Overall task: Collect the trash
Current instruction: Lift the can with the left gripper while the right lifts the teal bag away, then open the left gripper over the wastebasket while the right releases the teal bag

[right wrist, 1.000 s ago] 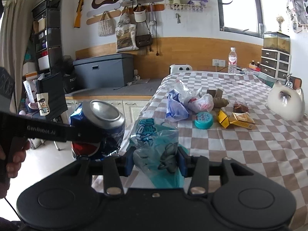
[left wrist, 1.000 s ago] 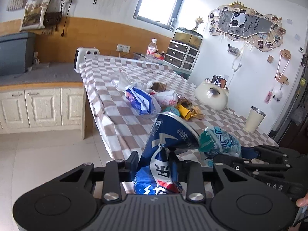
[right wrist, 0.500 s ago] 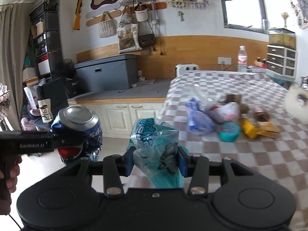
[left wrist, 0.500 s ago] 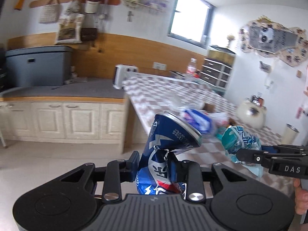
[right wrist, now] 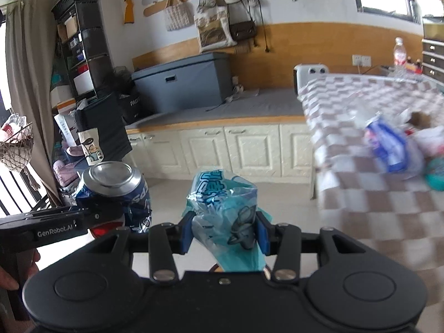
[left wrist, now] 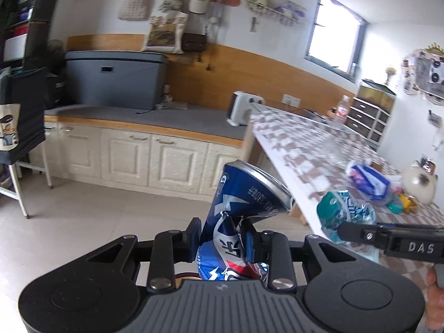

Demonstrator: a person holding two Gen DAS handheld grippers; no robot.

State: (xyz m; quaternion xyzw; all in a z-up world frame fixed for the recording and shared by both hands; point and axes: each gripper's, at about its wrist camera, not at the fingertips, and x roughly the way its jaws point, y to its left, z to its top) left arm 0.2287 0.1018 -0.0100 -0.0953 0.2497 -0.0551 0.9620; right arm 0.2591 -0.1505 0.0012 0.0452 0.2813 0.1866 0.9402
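Note:
My left gripper (left wrist: 222, 240) is shut on a crushed blue Pepsi can (left wrist: 244, 208) and holds it in the air over the floor. The can also shows in the right wrist view (right wrist: 116, 191), left of my right gripper (right wrist: 224, 231), which is shut on a crumpled teal plastic wrapper (right wrist: 224, 208). The wrapper shows in the left wrist view (left wrist: 344, 213), to the right of the can. More trash lies on the checkered table (right wrist: 360, 194): a blue and white bag (right wrist: 388, 144) and other wrappers.
White cabinets (left wrist: 138, 158) with a grey counter line the wall ahead. A grey box (left wrist: 113, 80) and a white heater (left wrist: 244, 108) stand on the counter. Black shelves (right wrist: 83, 44) and clutter are at the left. Tiled floor (left wrist: 97, 222) lies between.
Both grippers have swung left, away from the table and toward the cabinets and floor, each still holding its item. The table now lies at the right edge of both views.

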